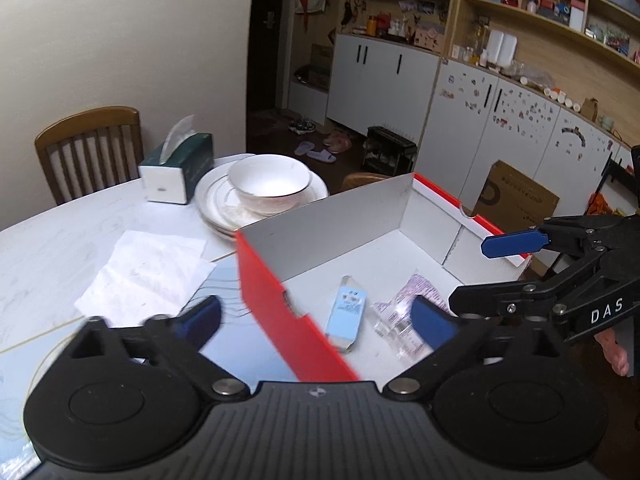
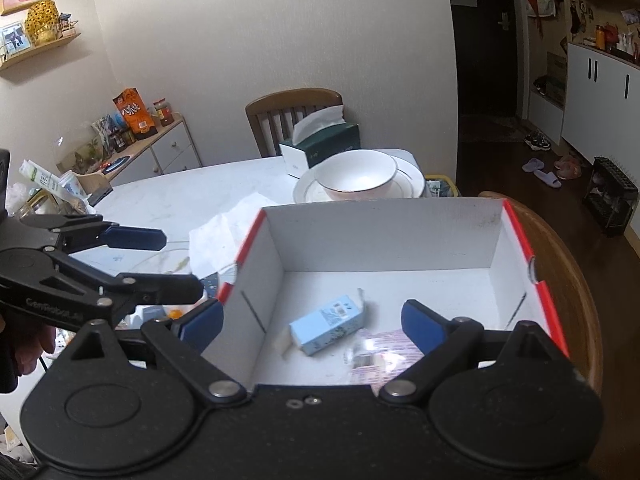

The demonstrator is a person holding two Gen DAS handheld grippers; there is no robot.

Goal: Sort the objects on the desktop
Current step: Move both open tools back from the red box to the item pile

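Both claws, left and right, gape empty over a red box holding a blue carton, clear packet at four o'clock.

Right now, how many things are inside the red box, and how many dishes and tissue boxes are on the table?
Blue carton in the red box: 1
Clear packet in the red box: 1
Bowl: 1
Stack of plates under the bowl: 1 (number of plates unclear)
Tissue box: 1
Total: 5
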